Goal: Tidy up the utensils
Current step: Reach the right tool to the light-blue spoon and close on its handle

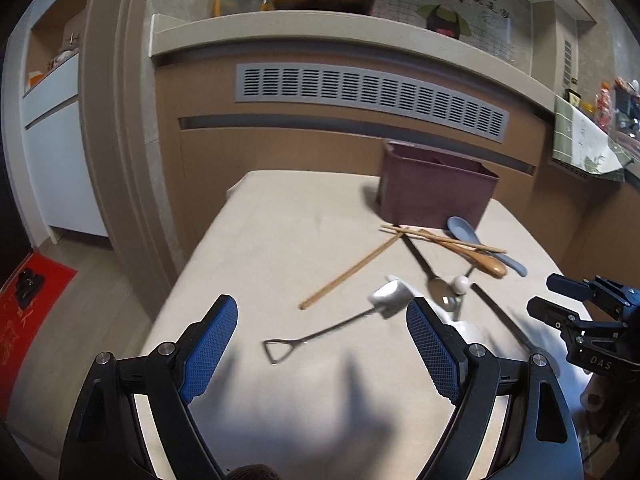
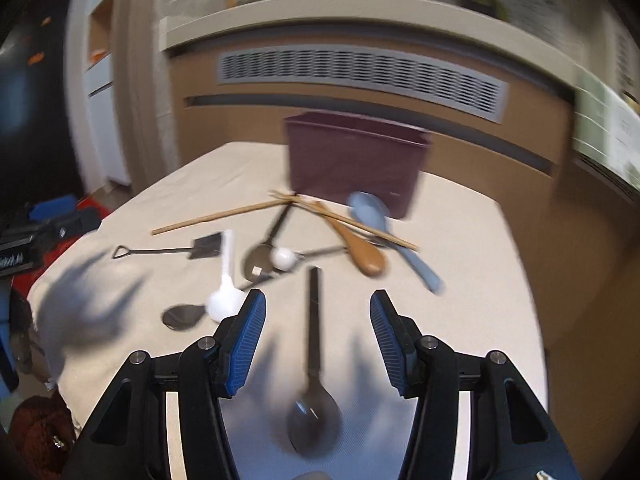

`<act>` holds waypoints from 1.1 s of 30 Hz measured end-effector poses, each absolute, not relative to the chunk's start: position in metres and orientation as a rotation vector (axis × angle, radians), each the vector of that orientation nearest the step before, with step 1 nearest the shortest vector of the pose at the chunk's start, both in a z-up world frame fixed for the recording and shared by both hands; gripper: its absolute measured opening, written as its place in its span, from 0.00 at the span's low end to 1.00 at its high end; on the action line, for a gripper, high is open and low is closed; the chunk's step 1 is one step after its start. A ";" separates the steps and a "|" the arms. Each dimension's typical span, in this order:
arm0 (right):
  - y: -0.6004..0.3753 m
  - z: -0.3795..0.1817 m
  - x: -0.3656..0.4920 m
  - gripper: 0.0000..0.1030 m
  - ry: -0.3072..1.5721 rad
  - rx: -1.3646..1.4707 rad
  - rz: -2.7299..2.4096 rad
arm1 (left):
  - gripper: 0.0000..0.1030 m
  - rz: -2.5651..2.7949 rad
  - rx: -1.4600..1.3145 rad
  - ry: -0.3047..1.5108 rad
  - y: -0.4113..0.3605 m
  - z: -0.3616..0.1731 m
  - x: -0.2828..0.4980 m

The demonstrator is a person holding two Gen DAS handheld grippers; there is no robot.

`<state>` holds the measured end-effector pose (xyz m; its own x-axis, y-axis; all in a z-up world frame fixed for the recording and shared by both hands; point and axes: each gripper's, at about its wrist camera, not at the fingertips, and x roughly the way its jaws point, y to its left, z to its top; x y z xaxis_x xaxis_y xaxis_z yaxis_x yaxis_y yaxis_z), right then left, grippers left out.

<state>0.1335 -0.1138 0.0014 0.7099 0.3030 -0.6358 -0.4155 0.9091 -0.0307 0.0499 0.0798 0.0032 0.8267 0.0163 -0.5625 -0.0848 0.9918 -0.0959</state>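
My left claw stands with its blue-padded fingers spread wide and nothing between them, above the beige tablecloth; at 12 o'clock from it lies the small shovel-shaped spoon, handle loop nearest me; at 1 o'clock, the white plastic spoon, partly behind my right-hand finger; beyond it the steel spoon and a white ball-topped utensil; further at 1 o'clock, the chopsticks, the wooden spoon and the blue ceramic spoon lie crossed in a heap; touching the far side of that heap stands the maroon utensil bin, upright at the table's far edge.

My right claw is likewise parted and grips nothing; between its fingers, on the cloth, lies a dark long-handled spoon, bowl toward me, handle pointing to 12 o'clock; at 10 o'clock, the white plastic spoon and a dark spoon bowl just beside it; at 12 o'clock, the bin; this view is blurred; my right claw also shows at 3 o'clock in the left view.
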 end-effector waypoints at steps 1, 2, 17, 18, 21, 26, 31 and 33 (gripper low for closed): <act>-0.109 0.000 0.138 0.49 0.681 -0.184 0.429 | 0.84 0.065 -0.121 0.598 0.086 0.003 0.051; -0.104 -0.002 0.144 0.48 0.692 -0.192 0.464 | 0.84 0.073 -0.121 0.600 0.090 0.003 0.051; -0.137 0.002 0.284 0.33 0.857 -0.197 0.425 | 0.84 -0.041 -0.137 0.535 0.099 0.042 0.116; -0.143 0.001 0.293 0.31 0.857 -0.202 0.399 | 0.84 -0.039 -0.130 0.536 0.099 0.043 0.123; -0.166 -0.013 0.311 0.24 0.905 -0.189 0.326 | 0.84 -0.053 -0.137 0.565 0.100 0.039 0.147; -0.192 -0.044 0.318 0.24 1.008 -0.148 0.299 | 0.84 -0.070 -0.163 0.600 0.094 0.028 0.178; -0.181 -0.041 0.281 0.25 1.053 -0.090 0.470 | 0.84 -0.073 -0.194 0.611 0.091 0.020 0.204; -0.172 -0.030 0.270 0.23 1.031 -0.105 0.555 | 0.84 -0.073 -0.208 0.612 0.091 0.018 0.211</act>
<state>0.2700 -0.1719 -0.0297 0.3902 0.3874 -0.8353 -0.4836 0.8582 0.1722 0.2106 0.0914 0.0176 0.8168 -0.1297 -0.5622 0.0069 0.9765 -0.2154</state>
